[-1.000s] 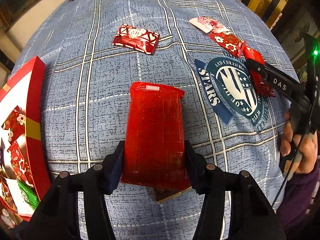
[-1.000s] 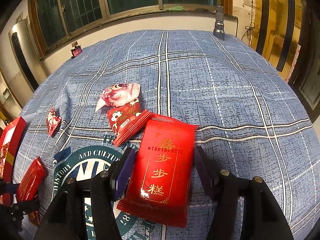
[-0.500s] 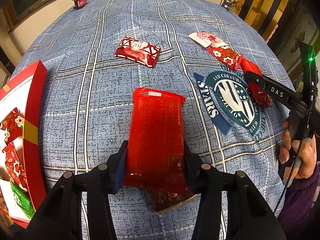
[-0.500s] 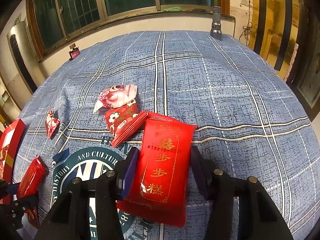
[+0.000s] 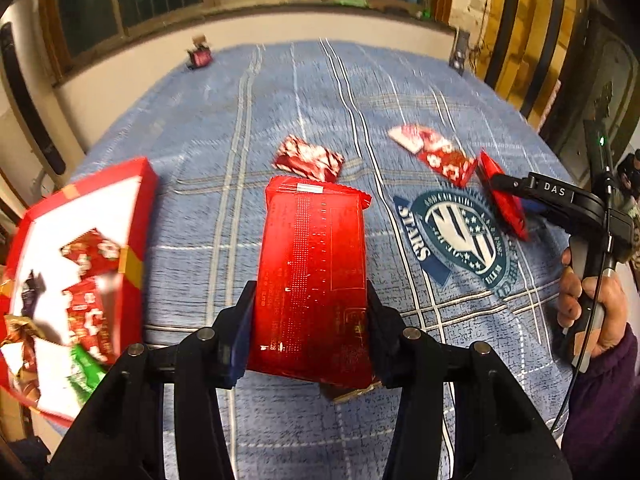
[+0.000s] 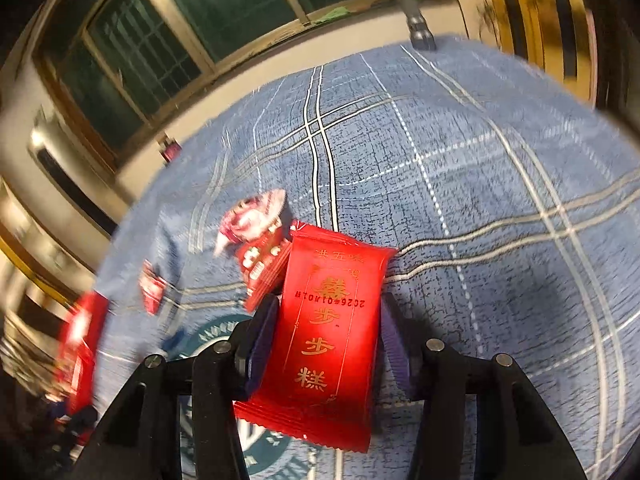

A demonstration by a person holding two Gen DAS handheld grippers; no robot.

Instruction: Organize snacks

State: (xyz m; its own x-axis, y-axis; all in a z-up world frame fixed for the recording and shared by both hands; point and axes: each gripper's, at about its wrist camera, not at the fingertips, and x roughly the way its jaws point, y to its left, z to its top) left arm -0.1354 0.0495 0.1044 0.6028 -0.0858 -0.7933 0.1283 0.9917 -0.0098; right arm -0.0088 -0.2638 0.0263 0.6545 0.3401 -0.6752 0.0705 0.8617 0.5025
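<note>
**Red packets clamped in both grippers**

Red, plain-backed snack packet [image 5: 312,292] pinched between left gripper [image 5: 308,332] pads, above blue plaid cloth [image 5: 280,120] — beside open red box [image 5: 132,216] of wrapped snacks. Gold-lettered red packet [image 6: 328,328] squeezed in right gripper [image 6: 324,344], near loose pink-white candy [image 6: 252,220] and red wrappers [image 6: 260,260] — background blurred.

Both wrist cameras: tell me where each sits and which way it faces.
Left wrist: on the left claw, facing the window wall across the blue bedspread; shows the person's right hand.
Right wrist: on the right claw, tilted, same direction; only claw fingers show.
Shared: red gift box, round emblem, loose snacks.
</note>
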